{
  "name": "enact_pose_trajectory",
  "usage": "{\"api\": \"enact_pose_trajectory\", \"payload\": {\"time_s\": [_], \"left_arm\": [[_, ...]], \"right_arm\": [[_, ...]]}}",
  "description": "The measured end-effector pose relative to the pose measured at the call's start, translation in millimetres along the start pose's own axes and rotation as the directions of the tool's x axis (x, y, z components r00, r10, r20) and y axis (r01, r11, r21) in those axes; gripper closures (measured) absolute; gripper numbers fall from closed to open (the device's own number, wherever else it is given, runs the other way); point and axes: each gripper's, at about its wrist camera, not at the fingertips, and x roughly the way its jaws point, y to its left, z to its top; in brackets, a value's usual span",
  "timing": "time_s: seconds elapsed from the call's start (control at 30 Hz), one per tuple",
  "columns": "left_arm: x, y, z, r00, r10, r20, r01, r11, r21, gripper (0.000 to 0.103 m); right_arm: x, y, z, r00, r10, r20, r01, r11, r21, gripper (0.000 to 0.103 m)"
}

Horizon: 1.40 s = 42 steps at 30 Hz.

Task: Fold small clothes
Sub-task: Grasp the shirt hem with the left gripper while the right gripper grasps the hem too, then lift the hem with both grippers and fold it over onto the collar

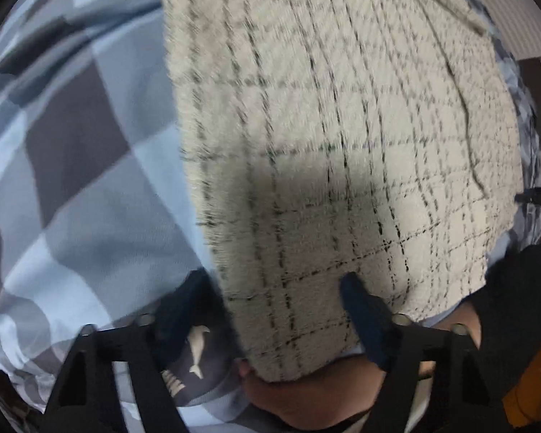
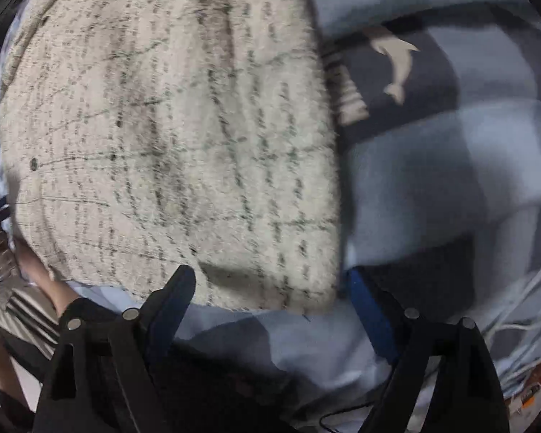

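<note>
Left wrist: checked garment (image 1: 342, 126) apparently lies between open left tongs (image 1: 274, 288).

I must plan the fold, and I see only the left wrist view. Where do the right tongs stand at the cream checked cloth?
Observer: The right tongs straddle a near corner of the cream checked cloth. The jaws are open and not pinching it.
Operator: Is something lying to the right of that corner?
Observer: Yes, white cords lie at the right edge of the picture, past the bedspread.
Operator: Does the cloth have any fastening?
Observer: There is one small dark dot near the cloth's left edge. It may be a button, but it is too small to tell.
</note>
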Motion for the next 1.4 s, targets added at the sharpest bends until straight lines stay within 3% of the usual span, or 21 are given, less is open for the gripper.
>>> {"api": "enact_pose_trajectory", "payload": {"time_s": [0.03, 0.1, 0.13, 0.17, 0.27, 0.33, 0.4, 0.43, 0.47, 0.57, 0.63, 0.7, 0.77, 0.83, 0.87, 0.93, 1.0, 1.03, 1.1, 1.2, 1.4], "left_arm": [[2.8, -2.0, 0.0, 1.000, 0.014, -0.012, -0.013, 1.000, 0.011, 0.041], [2.0, -6.3, -2.1, 1.000, 0.022, -0.015, -0.022, 0.999, 0.028, 0.066], [-0.1, -7.1, -3.1, 1.000, 0.004, -0.015, -0.004, 1.000, 0.028, 0.081], [-5.3, -9.2, -4.6, 1.000, -0.019, -0.005, 0.019, 0.999, 0.031, 0.085], [-27.0, -13.5, -8.5, 0.994, -0.102, 0.039, 0.100, 0.995, 0.028, 0.093], [-54.5, -13.8, -12.9, 0.963, -0.240, 0.123, 0.241, 0.970, 0.006, 0.094], [-78.2, -14.1, -18.0, 0.916, -0.348, 0.201, 0.357, 0.934, -0.008, 0.094], [-91.2, -16.3, -19.3, 0.887, -0.394, 0.242, 0.409, 0.913, -0.011, 0.095], [-103.9, -18.0, -24.0, 0.854, -0.437, 0.283, 0.459, 0.888, -0.013, 0.095], [-135.9, -22.1, -37.4, 0.793, -0.480, 0.375, 0.526, 0.851, -0.022, 0.096], [-156.0, -24.8, -52.5, 0.755, -0.485, 0.441, 0.549, 0.836, -0.020, 0.096], [-176.1, -22.4, -74.8, 0.696, -0.507, 0.509, 0.585, 0.811, 0.008, 0.097], [-193.1, -21.9, -99.0, 0.622, -0.554, 0.554, 0.640, 0.767, 0.049, 0.100], [-210.0, -17.9, -124.0, 0.562, -0.581, 0.589, 0.674, 0.734, 0.081, 0.100], [-218.7, -14.1, -136.0, 0.534, -0.587, 0.608, 0.686, 0.721, 0.094, 0.100], [-217.7, -12.0, -146.7, 0.525, -0.589, 0.615, 0.696, 0.712, 0.087, 0.100], [-206.9, -13.9, -156.4, 0.559, -0.562, 0.610, 0.675, 0.735, 0.058, 0.100], [-205.3, -13.3, -160.6, 0.573, -0.551, 0.606, 0.671, 0.740, 0.038, 0.100], [-195.8, -13.5, -173.3, 0.576, -0.559, 0.596, 0.682, 0.731, 0.027, 0.100], [-195.4, -10.2, -199.8, 0.544, -0.567, 0.619, 0.705, 0.708, 0.029, 0.101], [-221.0, -3.4, -275.0, 0.467, -0.525, 0.712, 0.710, 0.703, 0.053, 0.101]], "right_arm": [[1.5, 0.9, -0.4, 1.000, 0.009, 0.007, -0.009, 1.000, -0.003, 0.044], [4.2, 2.5, 2.8, 1.000, 0.019, -0.001, -0.019, 1.000, 0.004, 0.082], [5.0, 2.8, 3.8, 1.000, 0.017, 0.001, -0.017, 1.000, 0.010, 0.091], [4.0, 1.1, 3.6, 0.999, 0.032, 0.013, -0.032, 0.999, 0.017, 0.098], [-14.8, 0.1, -3.7, 0.988, 0.109, 0.108, -0.111, 0.994, 0.015, 0.099], [-40.2, 7.0, -15.6, 0.955, 0.219, 0.200, -0.221, 0.975, -0.014, 0.099], [-60.2, 9.2, -28.7, 0.881, 0.367, 0.298, -0.380, 0.925, -0.016, 0.099], [-73.2, 10.2, -39.8, 0.791, 0.493, 0.361, -0.517, 0.855, -0.034, 0.099], [-82.1, 11.7, -47.4, 0.741, 0.539, 0.401, -0.568, 0.821, -0.055, 0.099], [-116.5, 15.8, -79.6, 0.537, 0.654, 0.533, -0.707, 0.694, -0.139, 0.100], [-133.9, 23.8, -101.8, 0.461, 0.673, 0.578, -0.731, 0.657, -0.182, 0.100], [-150.8, 28.7, -127.3, 0.396, 0.682, 0.615, -0.739, 0.635, -0.228, 0.100], [-163.1, 29.1, -148.7, 0.313, 0.709, 0.632, -0.763, 0.584, -0.277, 0.100], [-172.5, 29.0, -171.1, 0.232, 0.742, 0.629, -0.782, 0.527, -0.332, 0.100], [-176.1, 22.3, -175.0, 0.209, 0.747, 0.632, -0.785, 0.514, -0.347, 0.100], [-187.5, 26.4, -198.7, 0.160, 0.753, 0.638, -0.763, 0.505, -0.404, 0.100], [-187.6, 37.9, -211.6, 0.140, 0.758, 0.637, -0.746, 0.504, -0.435, 0.100], [-188.6, 41.3, -221.6, 0.150, 0.756, 0.637, -0.736, 0.515, -0.438, 0.100], [-189.2, 52.3, -219.5, 0.173, 0.746, 0.643, -0.726, 0.538, -0.428, 0.100], [-183.7, 60.1, -224.4, 0.221, 0.745, 0.629, -0.720, 0.560, -0.410, 0.100], [-188.3, 47.4, -264.7, 0.213, 0.740, 0.638, -0.725, 0.557, -0.405, 0.100]]}}
